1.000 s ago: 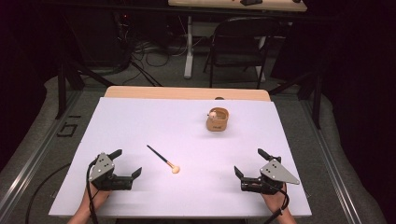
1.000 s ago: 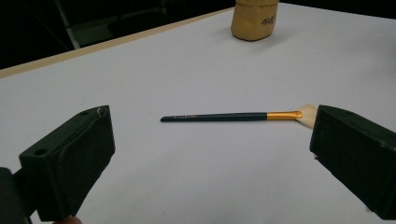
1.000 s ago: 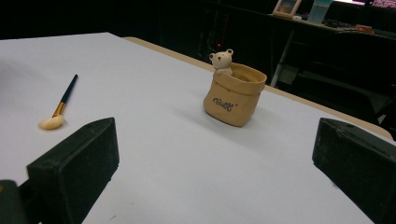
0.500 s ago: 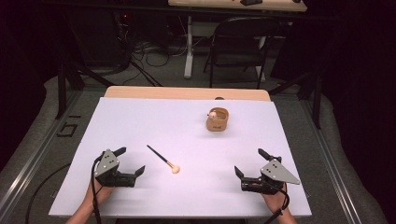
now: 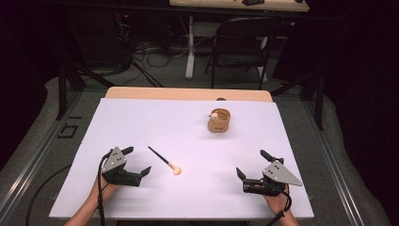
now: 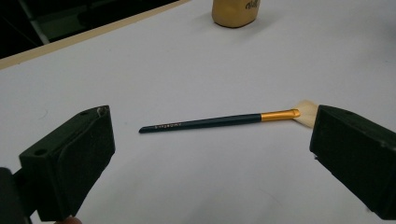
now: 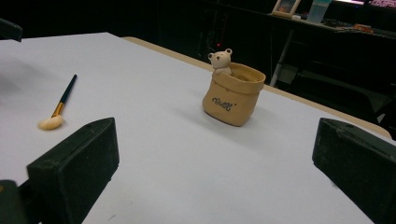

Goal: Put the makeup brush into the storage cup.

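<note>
A big white tabletop [image 5: 188,127] is carrying everything. Two grippers are sitting near its front edge, each held by a hand. The left gripper [image 5: 139,162] is resting close to the front left corner, and its jaws are standing wide apart with nothing between them. The right gripper [image 5: 251,165] is resting close to the front right corner, and its jaws are also standing wide apart and holding nothing.

A small tan pot [image 5: 219,121] with a little bear on its rim is standing upright toward the back edge, a bit right of the middle, well apart from both grippers.

A thin dark brush [image 5: 163,160] is lying flat just beside the left gripper, on its right side, not touching it. In the left gripper view the brush [image 6: 219,121] is lying across the gap in front of the open jaws, with its soft pale tip near the right jaw.
</note>
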`<state>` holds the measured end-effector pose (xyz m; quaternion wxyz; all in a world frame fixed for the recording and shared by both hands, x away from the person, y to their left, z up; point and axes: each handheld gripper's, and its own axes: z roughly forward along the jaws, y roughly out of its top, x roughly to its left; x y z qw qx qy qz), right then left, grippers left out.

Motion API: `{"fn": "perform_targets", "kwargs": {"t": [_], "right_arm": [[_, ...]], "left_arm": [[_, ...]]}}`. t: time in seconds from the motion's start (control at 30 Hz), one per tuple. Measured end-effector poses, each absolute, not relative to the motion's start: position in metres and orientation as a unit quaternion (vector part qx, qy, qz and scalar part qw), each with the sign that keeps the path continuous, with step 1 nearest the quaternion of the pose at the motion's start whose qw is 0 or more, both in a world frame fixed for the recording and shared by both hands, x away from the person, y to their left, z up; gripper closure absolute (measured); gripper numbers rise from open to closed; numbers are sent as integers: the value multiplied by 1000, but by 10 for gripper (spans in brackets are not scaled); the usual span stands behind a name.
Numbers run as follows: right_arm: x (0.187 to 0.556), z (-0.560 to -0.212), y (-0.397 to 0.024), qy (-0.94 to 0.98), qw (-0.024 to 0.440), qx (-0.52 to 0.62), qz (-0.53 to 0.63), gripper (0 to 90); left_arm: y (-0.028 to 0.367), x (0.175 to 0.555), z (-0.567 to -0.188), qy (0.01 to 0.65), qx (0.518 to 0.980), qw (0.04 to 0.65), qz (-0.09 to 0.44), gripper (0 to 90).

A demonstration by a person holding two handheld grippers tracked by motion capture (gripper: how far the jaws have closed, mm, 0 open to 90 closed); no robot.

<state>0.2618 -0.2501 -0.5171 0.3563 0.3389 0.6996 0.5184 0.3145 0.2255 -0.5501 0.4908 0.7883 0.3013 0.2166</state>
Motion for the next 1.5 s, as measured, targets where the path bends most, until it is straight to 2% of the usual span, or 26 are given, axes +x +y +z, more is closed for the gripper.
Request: {"fn": "perform_targets", "kwargs": {"t": [0.77,1.5], "right_arm": [[261,-516,-252,698,357,342,518,1],[260,-515,-253,697,359,341,519,1]], "left_arm": [[212,337,-538,259,819,469,204,24],[195,366,-527,212,871,408,174,13]]}}
